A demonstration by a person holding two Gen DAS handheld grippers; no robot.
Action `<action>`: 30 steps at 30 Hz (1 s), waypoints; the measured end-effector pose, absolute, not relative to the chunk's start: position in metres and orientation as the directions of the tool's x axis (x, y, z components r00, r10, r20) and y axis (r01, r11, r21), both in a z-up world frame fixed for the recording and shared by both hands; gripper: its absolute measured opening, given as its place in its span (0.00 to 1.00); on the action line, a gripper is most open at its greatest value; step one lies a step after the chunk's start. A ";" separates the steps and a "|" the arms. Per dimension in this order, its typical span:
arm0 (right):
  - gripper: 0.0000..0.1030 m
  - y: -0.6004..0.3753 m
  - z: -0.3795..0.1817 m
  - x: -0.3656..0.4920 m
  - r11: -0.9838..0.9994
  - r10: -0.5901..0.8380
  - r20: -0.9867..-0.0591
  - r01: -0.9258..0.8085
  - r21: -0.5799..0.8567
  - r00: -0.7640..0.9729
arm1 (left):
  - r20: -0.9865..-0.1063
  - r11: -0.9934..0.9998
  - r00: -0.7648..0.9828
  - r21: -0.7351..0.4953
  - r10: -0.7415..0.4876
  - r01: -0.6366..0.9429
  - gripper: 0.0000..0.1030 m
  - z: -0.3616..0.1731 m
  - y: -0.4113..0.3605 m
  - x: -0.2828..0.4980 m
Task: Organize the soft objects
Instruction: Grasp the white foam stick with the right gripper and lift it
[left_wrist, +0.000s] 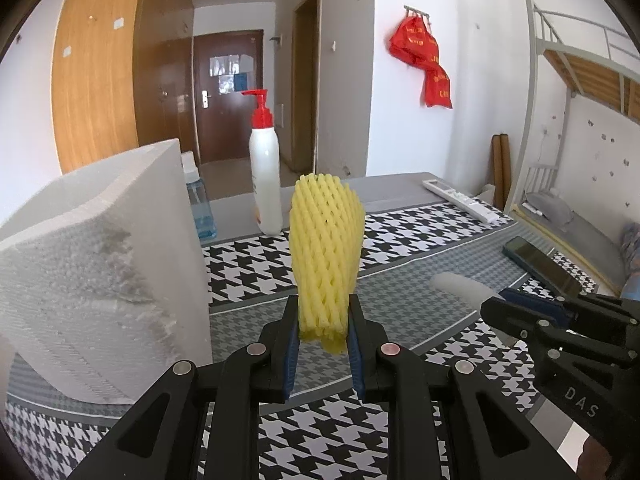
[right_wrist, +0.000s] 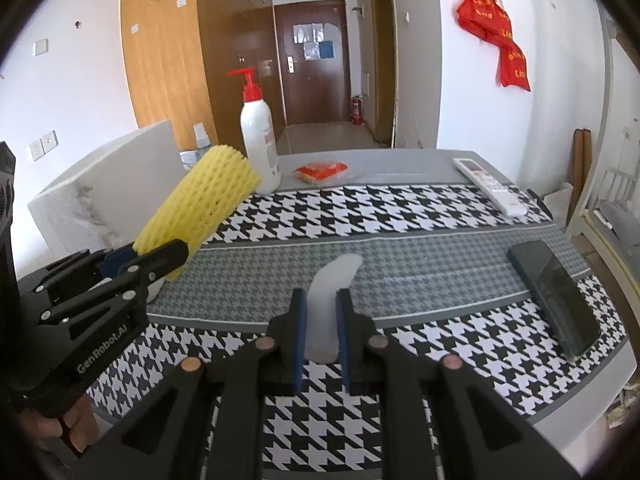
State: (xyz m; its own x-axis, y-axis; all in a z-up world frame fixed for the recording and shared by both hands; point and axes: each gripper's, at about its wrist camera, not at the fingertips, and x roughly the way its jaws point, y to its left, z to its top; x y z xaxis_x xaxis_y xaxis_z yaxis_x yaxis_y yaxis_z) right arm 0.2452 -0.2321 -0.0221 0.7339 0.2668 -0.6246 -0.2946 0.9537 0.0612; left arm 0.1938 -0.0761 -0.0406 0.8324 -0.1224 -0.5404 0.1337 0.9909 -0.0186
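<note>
Left wrist view. The left gripper (left_wrist: 324, 332) has its fingers closed on the lower end of the yellow foam fruit-net sleeve (left_wrist: 325, 248), which stands upright above the desk (left_wrist: 420, 264) at 12 o'clock from the camera. The grip sits near the sleeve's bottom edge, likely so most of the mesh stays free and visible. A large white polystyrene foam block (left_wrist: 100, 264) stands on the desk at 9 o'clock, close to the sleeve but apart from it. Behind, at 11 o'clock, a white pump bottle with a red dispenser (left_wrist: 264, 172) stands upright beside a clear blue water bottle (left_wrist: 200, 208). At 3 o'clock the right gripper (left_wrist: 496, 300) enters, carrying a white translucent foam strip (left_wrist: 460, 286). A dark phone (left_wrist: 540, 264) and a white remote control (left_wrist: 460, 198) lie at 2 o'clock.

Right wrist view. The right gripper (right_wrist: 322, 320) has its fingers narrowed onto the white strip (right_wrist: 332, 292), pinched at mid-length; the free end curves up and away towards 1 o'clock. The yellow sleeve (right_wrist: 200, 208) shows tilted at 10 o'clock in the left gripper (right_wrist: 132, 264). A small red-orange packet (right_wrist: 320, 171) lies at 12 o'clock, far side.

Judgement: both soft items are lifted, not yet set down; the foam block side looks a plausible gathering spot.
</note>
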 end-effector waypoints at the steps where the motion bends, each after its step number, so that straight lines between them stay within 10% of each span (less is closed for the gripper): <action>1: 0.17 -0.232 -0.021 0.245 0.953 0.269 -0.622 -0.298 0.060 0.735 | -0.537 0.991 0.835 -0.014 -0.120 0.133 0.22 -0.039 -0.077 0.192; 30: 0.13 -0.231 0.010 0.239 0.937 0.313 -0.547 -0.346 0.045 0.777 | -0.488 0.993 0.868 0.008 -0.095 0.114 0.22 -0.018 -0.073 0.176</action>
